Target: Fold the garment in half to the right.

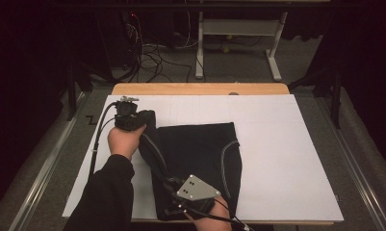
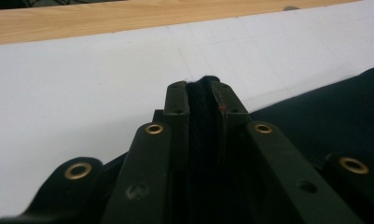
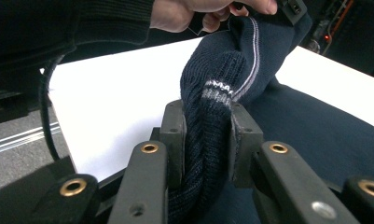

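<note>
closest to me, at the bottom edge of the high view, the right gripper (image 1: 167, 182) sits low over the near side of the table, its grey three-cornered plate facing up and the person's right hand (image 1: 207, 216) wrapped under it. its jaws are clamped on a thick fold of a dark navy knitted sweater (image 1: 200, 159); in the right gripper view the ribbed knit with a pale stripe (image 3: 217, 93) is squeezed between the two black fingers (image 3: 173, 135), bunching up above them. the left gripper (image 1: 142, 116) is farther off, toward the left side of the white sheet (image 1: 277, 144) that covers the table, held in the person's left hand (image 1: 124, 139) with a dark sleeve (image 1: 106, 192) running back to the bottom edge. its jaws are pinched nearly together on a thin edge of the same sweater, and in the left gripper view a sliver of dark cloth (image 2: 203, 116) shows pressed between the fingers (image 2: 176, 109). a band of the sweater runs between the two grippers, lifted off the sheet, while the rest of the garment lies flat and folded in the near-centre of the white sheet, a light seam line (image 1: 224, 159) curving down its right part. beyond the sheet a strip of bare wooden tabletop (image 1: 200, 89) shows along the far edge. past the table, on the grey floor, there are tangled cables (image 1: 152, 57) and the white legs of a frame (image 1: 238, 43).
</note>
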